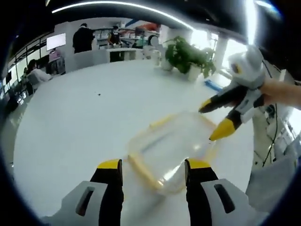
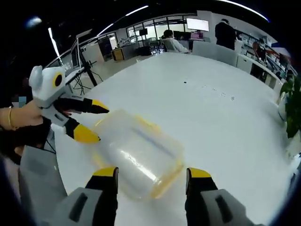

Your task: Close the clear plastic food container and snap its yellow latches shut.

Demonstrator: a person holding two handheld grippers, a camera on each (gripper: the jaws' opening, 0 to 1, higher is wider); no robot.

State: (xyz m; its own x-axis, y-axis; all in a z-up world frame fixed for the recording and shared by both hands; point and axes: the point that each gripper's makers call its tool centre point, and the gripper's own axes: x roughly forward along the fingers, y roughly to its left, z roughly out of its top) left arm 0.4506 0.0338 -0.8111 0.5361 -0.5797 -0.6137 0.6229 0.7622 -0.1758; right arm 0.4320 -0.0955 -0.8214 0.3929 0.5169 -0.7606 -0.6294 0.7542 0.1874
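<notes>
Clear rectangular plastic food container (image 1: 171, 151) with yellow latches (image 1: 143, 172) on round white table (image 1: 80, 122), left gripper (image 1: 153, 170) and right gripper (image 2: 151, 178) both spread apart, flanking it.

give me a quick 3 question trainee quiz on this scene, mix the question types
1. True or false: the left gripper is shut on the container.
2. Multiple choice: the container rests on a) a white table b) a wooden shelf c) a metal tray.
3. Fill in: the container's latches are ____ in colour.

Key: 1 false, both the left gripper and the right gripper are open, jaws apart, with the container just ahead of them. 2 a. 3 yellow.
</notes>
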